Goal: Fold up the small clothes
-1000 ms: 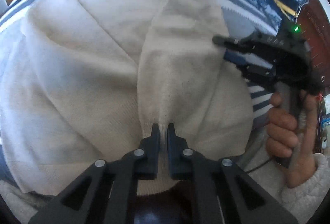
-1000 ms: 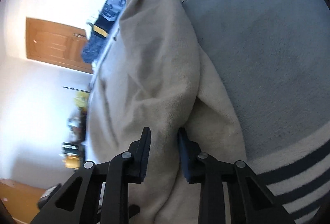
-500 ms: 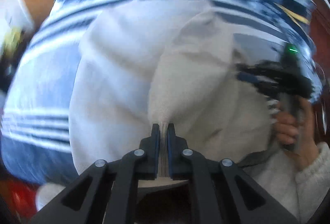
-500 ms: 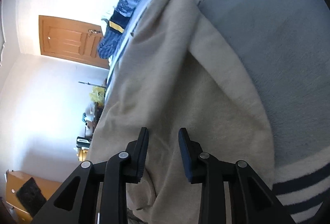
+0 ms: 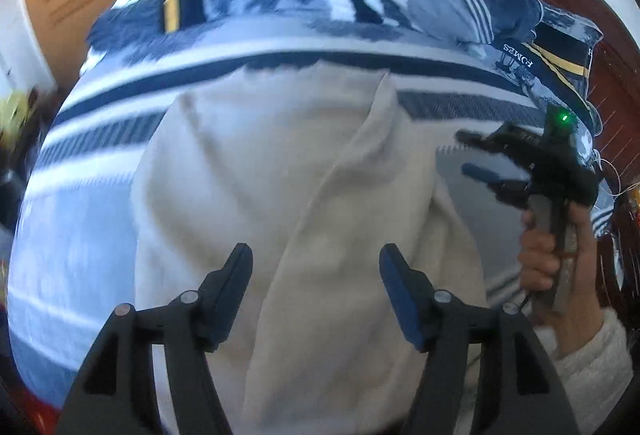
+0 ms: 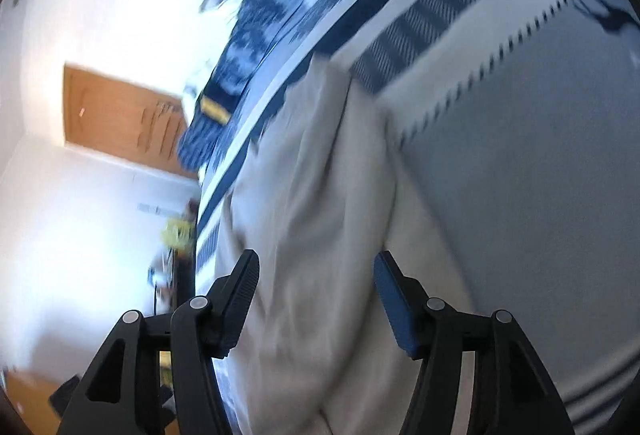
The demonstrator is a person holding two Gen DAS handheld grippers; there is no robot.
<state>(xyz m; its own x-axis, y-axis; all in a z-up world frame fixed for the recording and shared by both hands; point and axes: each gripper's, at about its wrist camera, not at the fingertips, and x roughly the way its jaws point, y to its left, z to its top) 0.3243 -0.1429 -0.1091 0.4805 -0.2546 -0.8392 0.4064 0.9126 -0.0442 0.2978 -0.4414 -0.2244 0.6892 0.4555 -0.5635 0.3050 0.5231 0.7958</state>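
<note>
Left gripper [image 5: 316,261], at the bottom centre of its own view, spreading apart, black fingers with blue pads [image 5: 394,285] clear of the cloth, gripping nothing. Below and beyond, cream knitted garment [image 5: 280,195] lying released on the blue-and-white striped bedspread [image 5: 80,227], one panel folded over along a ridge running from upper right to lower centre. Right gripper [image 5: 474,155], at the right edge of that view, also opening and empty, held by a hand [image 5: 552,259] in a pale fleecy sleeve [image 5: 592,363]. In the right wrist view, right gripper [image 6: 316,271] above the same garment [image 6: 320,215], probably not touching, though blur hides it. Farther out: dark patterned pillows [image 5: 552,51] upper right, brown wooden door [image 6: 120,123] left.
</note>
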